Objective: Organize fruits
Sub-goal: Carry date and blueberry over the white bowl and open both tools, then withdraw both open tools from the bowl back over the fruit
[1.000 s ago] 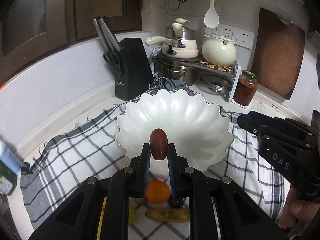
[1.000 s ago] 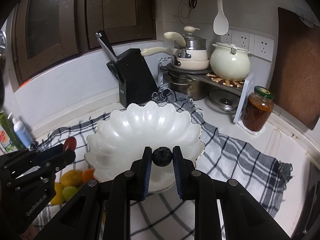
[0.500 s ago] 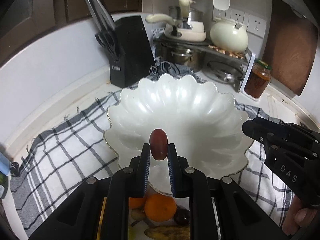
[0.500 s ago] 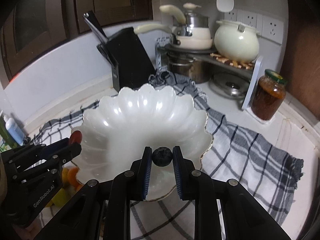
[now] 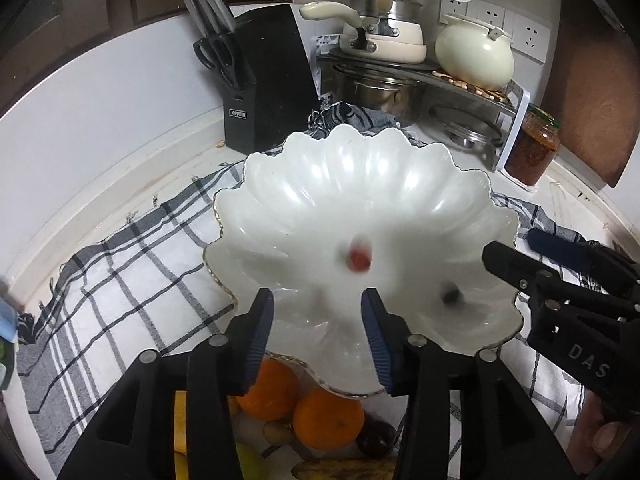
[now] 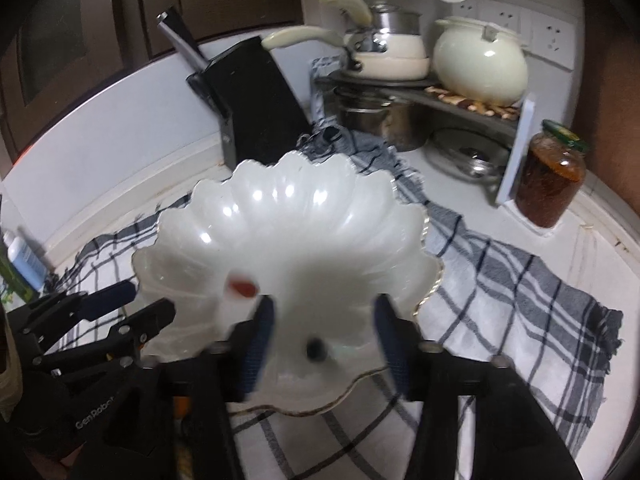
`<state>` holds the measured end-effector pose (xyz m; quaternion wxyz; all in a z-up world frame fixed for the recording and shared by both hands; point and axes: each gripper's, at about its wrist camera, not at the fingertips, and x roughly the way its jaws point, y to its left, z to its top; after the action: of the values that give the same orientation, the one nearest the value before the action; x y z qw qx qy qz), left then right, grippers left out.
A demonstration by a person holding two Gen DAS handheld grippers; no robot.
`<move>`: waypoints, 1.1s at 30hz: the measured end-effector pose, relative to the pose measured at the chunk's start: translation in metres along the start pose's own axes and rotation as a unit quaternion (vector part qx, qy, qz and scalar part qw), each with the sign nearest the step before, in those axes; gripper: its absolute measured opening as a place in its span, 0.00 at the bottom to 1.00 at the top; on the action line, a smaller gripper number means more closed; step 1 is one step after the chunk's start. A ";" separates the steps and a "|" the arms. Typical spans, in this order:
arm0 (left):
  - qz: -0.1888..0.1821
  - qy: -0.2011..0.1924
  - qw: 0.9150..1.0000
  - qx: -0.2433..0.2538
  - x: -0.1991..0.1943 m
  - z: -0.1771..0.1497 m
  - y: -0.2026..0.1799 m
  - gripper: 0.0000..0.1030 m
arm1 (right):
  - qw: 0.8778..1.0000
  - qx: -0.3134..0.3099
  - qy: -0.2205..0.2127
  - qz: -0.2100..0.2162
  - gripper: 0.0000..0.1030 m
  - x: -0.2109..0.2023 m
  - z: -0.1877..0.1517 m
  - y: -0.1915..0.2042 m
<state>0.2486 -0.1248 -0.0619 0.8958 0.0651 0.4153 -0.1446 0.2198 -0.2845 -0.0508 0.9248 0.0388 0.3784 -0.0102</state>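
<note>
left tongs point(image 5: 317, 326): jaws opening, nothing between them | right tongs point(image 6: 323, 338): jaws opening, nothing pinched | small red oval fruit point(image 5: 359, 259): blurred, inside white scalloped glass bowl point(image 5: 304, 184), near its centre | small dark round berry point(image 6: 315, 350): blurred, near the bowl's front rim | bowl: on checked cloth point(image 5: 120, 280) on bench | oranges point(image 5: 328, 420): by the bowl's front edge

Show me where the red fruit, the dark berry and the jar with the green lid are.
Red fruit point(image 5: 359, 258), left wrist view, blurred middle, inside the bowl.
Dark berry point(image 6: 315, 349), right wrist view, its blurred centre.
Jar point(image 6: 550, 184), right wrist view, glass body below the lid.
</note>
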 end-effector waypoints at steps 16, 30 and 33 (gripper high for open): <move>0.055 -0.033 0.998 -0.009 -0.035 0.000 0.011 0.82 | 0.996 -0.001 -0.053 -0.068 0.88 -0.041 0.006 0.006; 0.071 -0.054 0.996 -0.020 -0.078 -0.012 0.030 0.85 | 0.995 -0.008 -0.074 -0.070 0.88 -0.075 0.000 0.032; 0.073 -0.060 0.995 -0.022 -0.087 -0.017 0.035 0.85 | 0.995 -0.010 -0.077 -0.068 0.88 -0.081 -0.002 0.038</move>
<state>0.1943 -0.0703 -0.0067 0.9285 0.0666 0.3579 -0.0728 0.1622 -0.2471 0.0070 0.9486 0.0027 0.3082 -0.0717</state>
